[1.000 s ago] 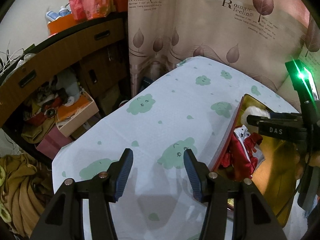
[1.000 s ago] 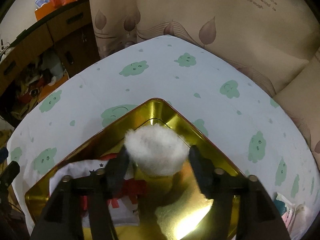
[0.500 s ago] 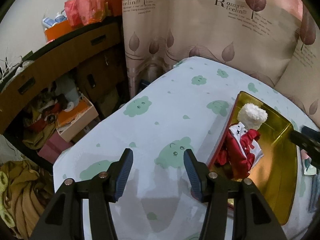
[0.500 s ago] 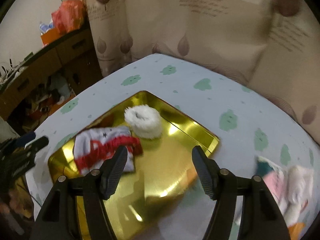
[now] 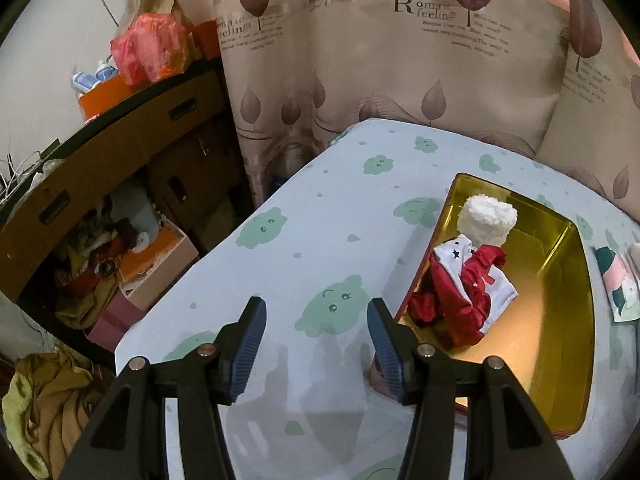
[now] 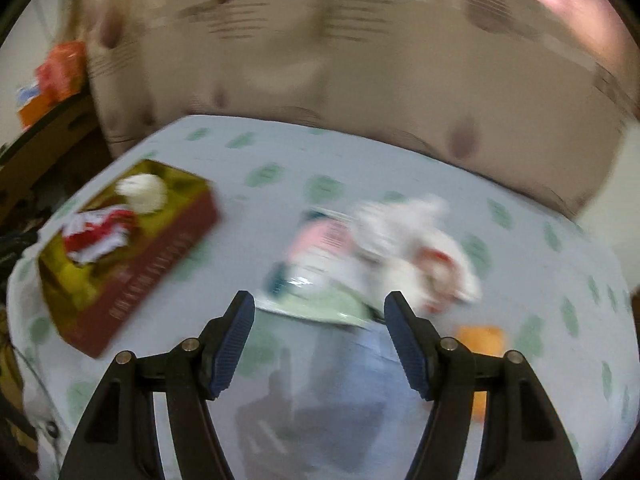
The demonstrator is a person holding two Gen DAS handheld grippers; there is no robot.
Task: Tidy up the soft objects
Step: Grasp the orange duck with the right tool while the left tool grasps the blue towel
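Note:
A gold-lined tin box (image 5: pixel 568 248) with red outer walls sits on the bed; it also shows in the right wrist view (image 6: pixel 160 248). Inside lie a fluffy white sock (image 5: pixel 486 220) and a red-and-white garment (image 5: pixel 468 292). My left gripper (image 5: pixel 316 340) is open and empty, just left of the box. My right gripper (image 6: pixel 320 336) is open and empty above a blurred pile of soft items (image 6: pixel 392 248) right of the box. A pink-and-teal item (image 5: pixel 618 284) shows at the left wrist view's right edge.
The bed sheet (image 5: pixel 320 232) is pale blue with green cloud prints. A beige curtain (image 5: pixel 400 60) hangs behind. Left of the bed stand brown drawers (image 5: pixel 100 160), open boxes of clutter (image 5: pixel 132 256) and a cloth heap (image 5: pixel 48 408). An orange item (image 6: pixel 480 340) lies near my right gripper.
My right gripper let go of the white sock in the box, drew back and swung right over the pile of soft items. My left gripper stayed open and shifted slightly.

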